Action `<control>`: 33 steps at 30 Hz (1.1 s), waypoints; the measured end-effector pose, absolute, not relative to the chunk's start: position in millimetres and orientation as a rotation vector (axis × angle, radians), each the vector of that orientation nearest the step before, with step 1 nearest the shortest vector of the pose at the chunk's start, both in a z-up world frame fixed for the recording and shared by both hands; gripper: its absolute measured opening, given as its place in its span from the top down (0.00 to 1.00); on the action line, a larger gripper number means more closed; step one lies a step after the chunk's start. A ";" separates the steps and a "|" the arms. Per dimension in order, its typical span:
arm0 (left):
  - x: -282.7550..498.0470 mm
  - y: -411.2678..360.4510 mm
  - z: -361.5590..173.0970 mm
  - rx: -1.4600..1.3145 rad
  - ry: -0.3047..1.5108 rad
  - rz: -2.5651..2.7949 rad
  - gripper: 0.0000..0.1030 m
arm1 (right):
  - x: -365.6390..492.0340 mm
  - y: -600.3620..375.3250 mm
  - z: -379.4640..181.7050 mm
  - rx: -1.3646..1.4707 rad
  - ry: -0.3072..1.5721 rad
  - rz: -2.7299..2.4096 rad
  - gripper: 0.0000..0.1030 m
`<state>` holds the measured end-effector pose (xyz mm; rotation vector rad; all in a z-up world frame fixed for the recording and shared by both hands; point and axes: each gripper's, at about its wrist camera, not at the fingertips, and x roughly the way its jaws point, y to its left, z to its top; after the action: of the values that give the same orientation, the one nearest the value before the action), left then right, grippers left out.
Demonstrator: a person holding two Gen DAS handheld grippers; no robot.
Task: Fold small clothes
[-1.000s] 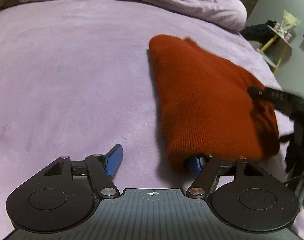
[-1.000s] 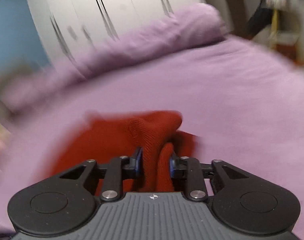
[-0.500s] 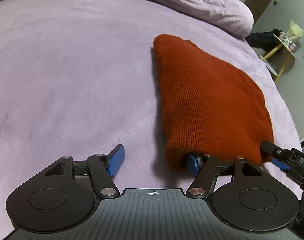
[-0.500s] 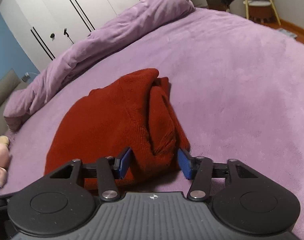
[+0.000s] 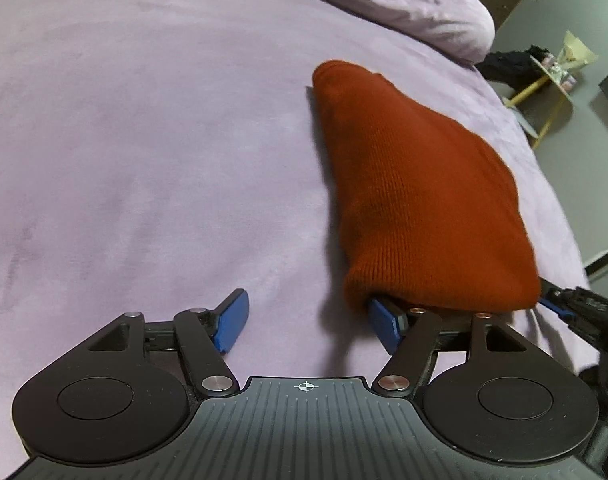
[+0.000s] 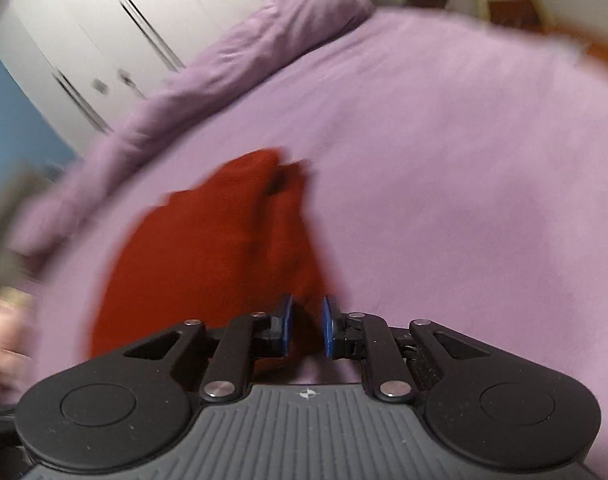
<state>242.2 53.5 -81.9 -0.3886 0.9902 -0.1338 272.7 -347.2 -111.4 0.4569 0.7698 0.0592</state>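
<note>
**Rust sweater folded on the bed, both claws at its near edge**

While the left claw (image 5: 308,322) sits spread wide with only bedspread between its pads, its right-hand pad is tucked just under the near hem of the rust-red sweater (image 5: 420,196). That sweater lies folded on the purple bed (image 5: 144,140), stretching ahead and to the right of this claw. Over on the other side, the right claw (image 6: 306,326) is closing, with a bit of the sweater's edge (image 6: 224,248) between its blue pads. Can't tell if they're pressing it, the view's blurry.
</note>
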 end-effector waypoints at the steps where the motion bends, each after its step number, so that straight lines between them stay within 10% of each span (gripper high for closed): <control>1: 240.6 62.7 -78.4 -0.421 0.980 -0.153 0.30 | 275.5 -355.0 -110.8 0.446 0.766 0.032 0.84; 3: 239.2 77.7 -70.0 -0.479 0.925 -0.193 0.28 | 280.4 -380.6 -114.2 0.617 0.760 0.115 0.74; 5: 245.1 88.4 -64.1 -0.541 0.863 -0.216 0.19 | 290.0 -393.5 -117.4 0.776 0.779 0.222 0.25; 6: 251.7 90.4 -64.0 -0.580 0.848 -0.228 0.18 | 297.1 -392.9 -121.0 0.811 0.778 0.274 0.22; 14: 333.5 56.0 -101.2 -0.659 0.919 -0.342 0.17 | 362.5 -371.1 -142.5 0.844 0.874 0.445 0.24; 20: 355.7 47.5 -120.0 -0.751 0.925 -0.325 0.41 | 376.9 -346.7 -158.3 0.809 0.921 0.474 0.64; 33: 266.9 111.8 -58.9 -0.648 0.947 -0.245 0.60 | 322.1 -290.3 -151.9 1.039 1.035 0.644 0.69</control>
<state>266.9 111.8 -58.9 -0.6477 0.9470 -0.2445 322.1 -290.3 -151.9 1.0395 1.0347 0.6439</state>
